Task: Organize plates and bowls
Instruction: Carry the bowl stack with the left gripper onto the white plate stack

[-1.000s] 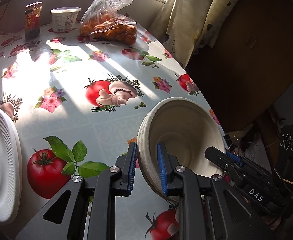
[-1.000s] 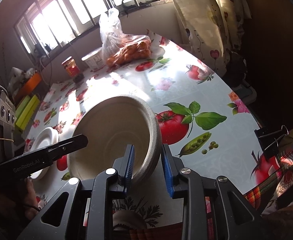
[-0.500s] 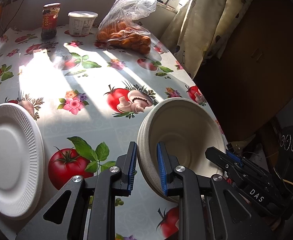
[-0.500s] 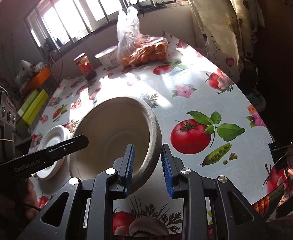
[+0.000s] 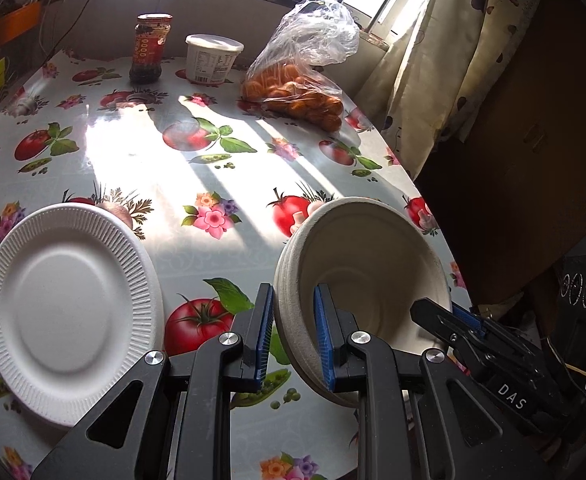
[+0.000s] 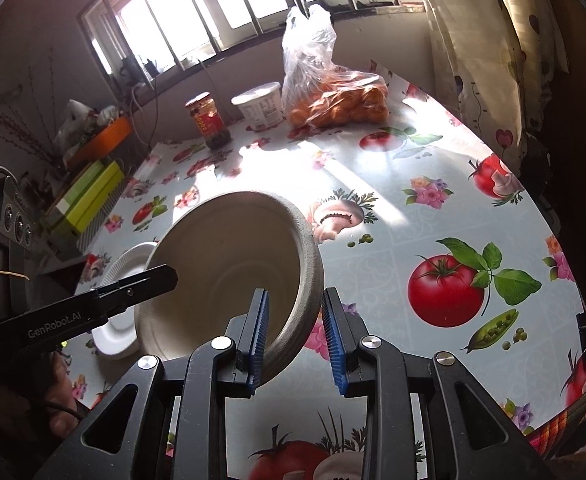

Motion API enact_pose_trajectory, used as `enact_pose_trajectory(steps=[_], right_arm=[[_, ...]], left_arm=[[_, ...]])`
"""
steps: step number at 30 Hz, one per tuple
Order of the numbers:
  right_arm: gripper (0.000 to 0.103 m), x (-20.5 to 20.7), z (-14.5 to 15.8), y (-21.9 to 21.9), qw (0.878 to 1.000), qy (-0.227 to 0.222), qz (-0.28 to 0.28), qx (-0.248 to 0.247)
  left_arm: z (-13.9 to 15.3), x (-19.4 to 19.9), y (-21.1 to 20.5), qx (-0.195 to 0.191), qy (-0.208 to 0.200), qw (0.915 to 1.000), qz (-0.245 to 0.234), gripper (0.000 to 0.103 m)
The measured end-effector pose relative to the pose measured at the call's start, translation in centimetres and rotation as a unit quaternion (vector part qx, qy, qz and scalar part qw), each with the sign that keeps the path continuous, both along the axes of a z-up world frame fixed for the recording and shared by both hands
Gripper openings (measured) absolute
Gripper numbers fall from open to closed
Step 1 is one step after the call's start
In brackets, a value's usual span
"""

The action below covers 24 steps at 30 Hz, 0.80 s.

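A nested stack of beige pulp bowls (image 5: 373, 272) hangs tilted over the right part of the flowered table (image 5: 213, 168), carried by both grippers. My left gripper (image 5: 293, 336) is shut on the stack's left rim, with one blue pad inside and one outside. My right gripper (image 6: 295, 336) is shut on the opposite rim of the bowls (image 6: 229, 268). Each gripper shows in the other's view: the right gripper (image 5: 473, 340) and the left gripper (image 6: 133, 292). A white ribbed paper plate (image 5: 73, 312) lies flat on the table to the left of the bowls; in the right wrist view the plate (image 6: 129, 264) is partly hidden behind them.
At the far end of the table stand a dark sauce jar (image 5: 151, 52), a white tub (image 5: 213, 58) and a plastic bag of oranges (image 5: 297, 80). The table's curved right edge (image 5: 417, 188) runs beside a curtain (image 5: 445, 60). Green boxes (image 6: 85, 200) lie off the left side.
Both grippers have carried the bowls leftward and slightly up together. The white plate has come fully into the left wrist view, and more of the far table shows.
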State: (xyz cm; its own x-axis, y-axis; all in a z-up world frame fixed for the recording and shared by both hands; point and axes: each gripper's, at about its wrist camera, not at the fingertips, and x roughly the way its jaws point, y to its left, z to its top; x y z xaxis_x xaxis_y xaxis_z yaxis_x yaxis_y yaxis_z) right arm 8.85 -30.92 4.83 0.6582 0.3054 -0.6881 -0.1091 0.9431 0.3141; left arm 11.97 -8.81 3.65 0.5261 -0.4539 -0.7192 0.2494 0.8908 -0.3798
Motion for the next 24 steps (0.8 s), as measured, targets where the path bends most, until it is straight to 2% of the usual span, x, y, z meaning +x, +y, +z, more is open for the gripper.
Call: enact_pose_trajectory(steps=[24], right_arm=[[0.027,3.2,0.6,8.7,0.995,0.001,0.097,0.001]], left_arm=[[0.4,-0.3,8.6,0.013,-0.002,0.9959,0.089,0.021]])
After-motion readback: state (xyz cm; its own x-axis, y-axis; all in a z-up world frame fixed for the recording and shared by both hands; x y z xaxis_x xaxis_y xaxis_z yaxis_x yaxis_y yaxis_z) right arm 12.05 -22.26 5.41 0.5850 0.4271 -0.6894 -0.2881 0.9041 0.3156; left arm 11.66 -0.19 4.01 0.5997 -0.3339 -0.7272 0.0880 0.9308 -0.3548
